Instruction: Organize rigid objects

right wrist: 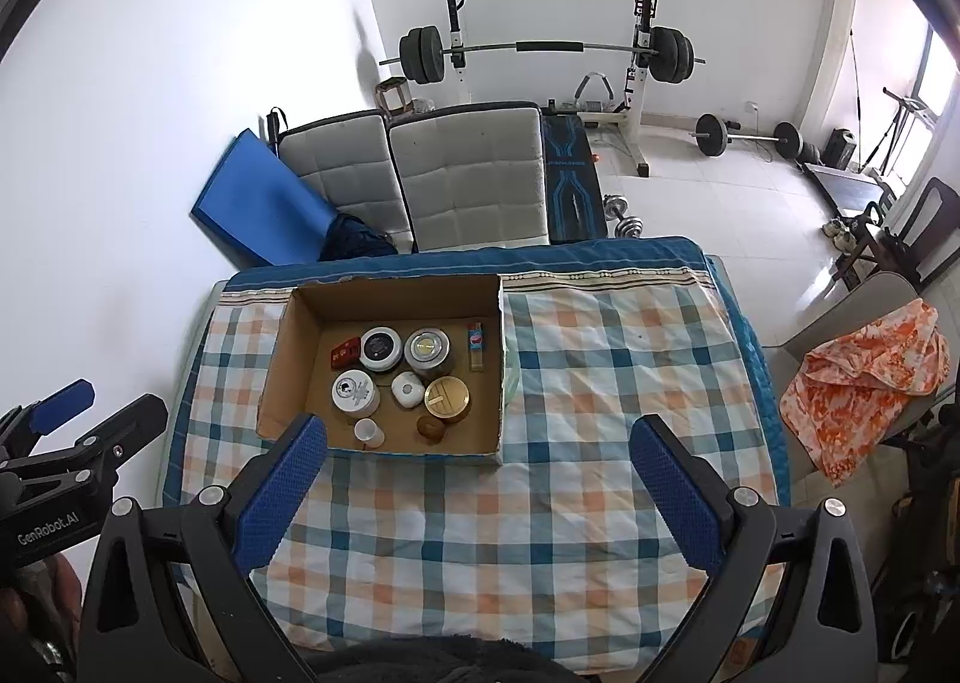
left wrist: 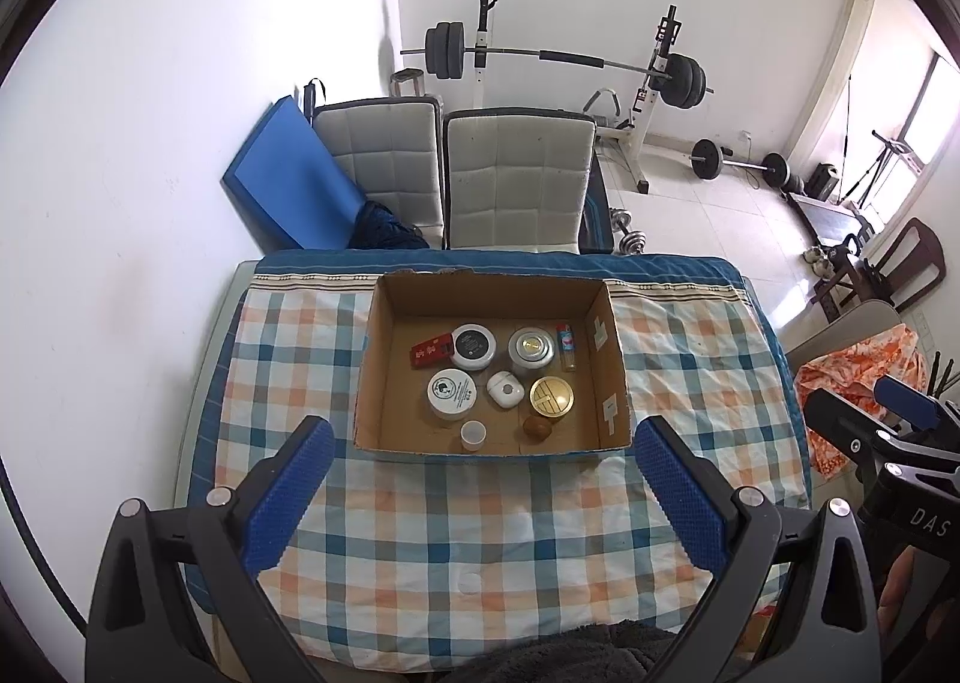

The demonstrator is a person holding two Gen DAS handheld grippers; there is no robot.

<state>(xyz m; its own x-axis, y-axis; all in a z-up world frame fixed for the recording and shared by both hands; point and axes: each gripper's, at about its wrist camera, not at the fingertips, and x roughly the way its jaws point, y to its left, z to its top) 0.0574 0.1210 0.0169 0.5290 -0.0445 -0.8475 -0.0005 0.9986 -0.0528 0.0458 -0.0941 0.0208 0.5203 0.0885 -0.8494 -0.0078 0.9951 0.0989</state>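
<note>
Ahead of both tools, on the checked cloth [left wrist: 480,533] covering the surface, sits an open cardboard box [left wrist: 612,359] holding a red packet [left wrist: 431,350], a black-lidded jar [left wrist: 473,346], a silver tin [left wrist: 531,348], a small lighter [left wrist: 567,346], a white-lidded jar [left wrist: 451,392], a white case [left wrist: 504,389], a gold-lidded jar [left wrist: 551,397], a clear cup [left wrist: 472,434] and a brown nut-like piece [left wrist: 536,428]. The left tool [left wrist: 483,494] hangs above the cloth just short of the box, jaws spread wide and empty. The right tool [right wrist: 477,488] is likewise spread and empty, with the box ahead and to its left.
</note>
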